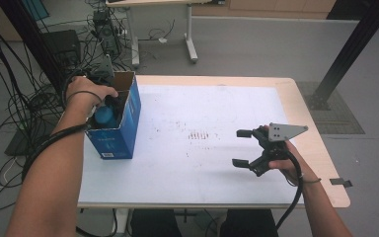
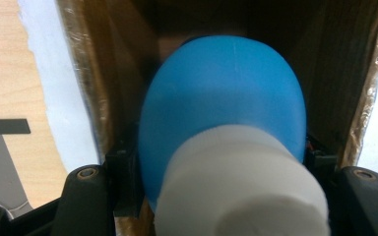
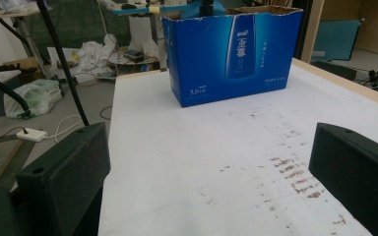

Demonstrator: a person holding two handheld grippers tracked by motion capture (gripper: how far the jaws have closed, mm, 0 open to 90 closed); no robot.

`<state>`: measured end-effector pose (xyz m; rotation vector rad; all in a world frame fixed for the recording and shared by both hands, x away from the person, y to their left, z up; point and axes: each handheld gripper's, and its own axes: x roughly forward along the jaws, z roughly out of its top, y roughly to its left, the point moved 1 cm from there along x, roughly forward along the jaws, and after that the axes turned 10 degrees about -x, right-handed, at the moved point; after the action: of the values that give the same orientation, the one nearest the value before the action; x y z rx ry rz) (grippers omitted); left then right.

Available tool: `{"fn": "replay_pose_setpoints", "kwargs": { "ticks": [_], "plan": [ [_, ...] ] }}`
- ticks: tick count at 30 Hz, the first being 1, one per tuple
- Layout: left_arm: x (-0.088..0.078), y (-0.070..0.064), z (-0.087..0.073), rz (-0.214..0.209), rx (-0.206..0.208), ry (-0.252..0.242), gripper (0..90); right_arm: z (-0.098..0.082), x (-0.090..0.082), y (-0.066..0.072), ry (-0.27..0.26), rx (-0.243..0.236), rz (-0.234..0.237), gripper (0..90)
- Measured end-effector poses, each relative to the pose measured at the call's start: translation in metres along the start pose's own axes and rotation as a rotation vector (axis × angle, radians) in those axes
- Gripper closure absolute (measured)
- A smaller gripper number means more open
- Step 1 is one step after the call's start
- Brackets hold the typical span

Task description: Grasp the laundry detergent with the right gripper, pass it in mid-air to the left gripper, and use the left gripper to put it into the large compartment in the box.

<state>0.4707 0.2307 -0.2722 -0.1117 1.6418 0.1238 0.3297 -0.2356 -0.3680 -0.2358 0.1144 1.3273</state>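
Now lowering blue bottle (image 2: 221, 103) clamped in left gripper (image 1: 109, 101), white cap toward camera, long axis pointing down into open blue box (image 1: 128, 121) at table's left edge. Right gripper (image 1: 251, 148) jaws apart, empty, well apart over table (image 1: 217, 168).

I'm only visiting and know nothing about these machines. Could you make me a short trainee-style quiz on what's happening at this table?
1. True or false: the left claw is shut on a blue bottle with a white cap, inside the box.
2. How does the right claw stand? A) shut on the box B) open, with nothing between its jaws C) shut on a bottle
3. Fill in: the box stands near the table's ______ edge in the high view.

Key: 1 true; 2 B; 3 left.
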Motion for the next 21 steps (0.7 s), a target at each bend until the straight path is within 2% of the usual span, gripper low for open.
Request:
{"fn": "replay_pose_setpoints", "kwargs": {
  "ticks": [8, 21],
  "plan": [
    [0.0077, -0.0022, 0.0018, -0.003, 0.003, 0.012, 37.4, -0.0004, 0.0000, 0.0005, 0.001, 0.002, -0.001, 2.2],
    [0.0087, -0.0053, 0.0033, 0.009, 0.002, 0.010, 37.3, -0.0014, 0.0026, 0.0006, 0.001, 0.004, 0.000, 2.2]
  ]
}}
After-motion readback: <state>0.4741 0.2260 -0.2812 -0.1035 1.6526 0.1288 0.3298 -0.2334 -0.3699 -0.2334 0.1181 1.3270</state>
